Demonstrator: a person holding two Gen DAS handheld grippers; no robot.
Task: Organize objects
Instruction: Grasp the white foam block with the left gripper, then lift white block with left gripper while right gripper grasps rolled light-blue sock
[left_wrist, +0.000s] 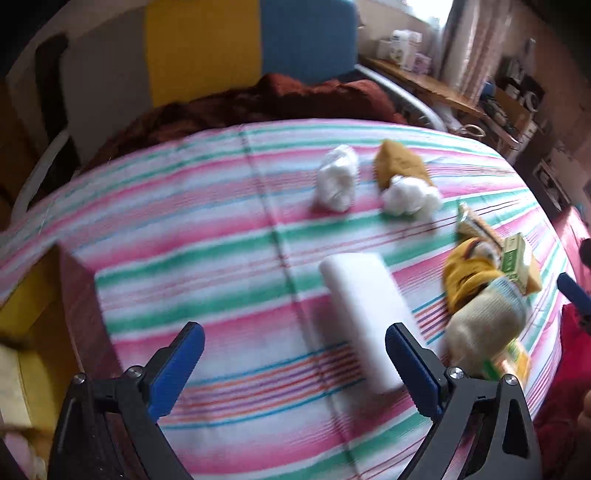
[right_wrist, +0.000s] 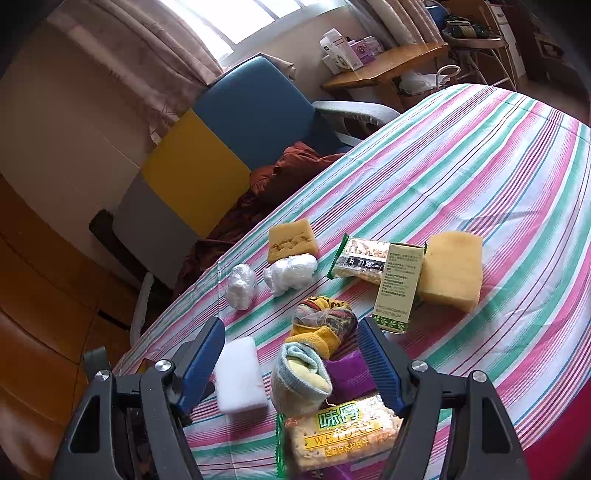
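On the striped tablecloth (left_wrist: 221, 229) lie a white foam block (left_wrist: 365, 314) (right_wrist: 240, 373), two crumpled white plastic wads (left_wrist: 336, 181) (left_wrist: 410, 195), a brown sponge (left_wrist: 399, 162) (right_wrist: 291, 240), rolled socks (left_wrist: 484, 321) (right_wrist: 303, 380) (right_wrist: 325, 325), cracker packs (right_wrist: 340, 432) (right_wrist: 365, 258), a green box (right_wrist: 399, 284) and a yellow sponge (right_wrist: 450, 273). My left gripper (left_wrist: 295, 369) is open and empty, just left of the foam block. My right gripper (right_wrist: 291, 350) is open above the socks.
A chair with grey, yellow and blue back panels (right_wrist: 207, 162) holds a dark red blanket (left_wrist: 258, 107) beyond the table's far edge. A wooden shelf with boxes (right_wrist: 384, 70) stands by the window. A yellow box (left_wrist: 29, 332) sits at the left.
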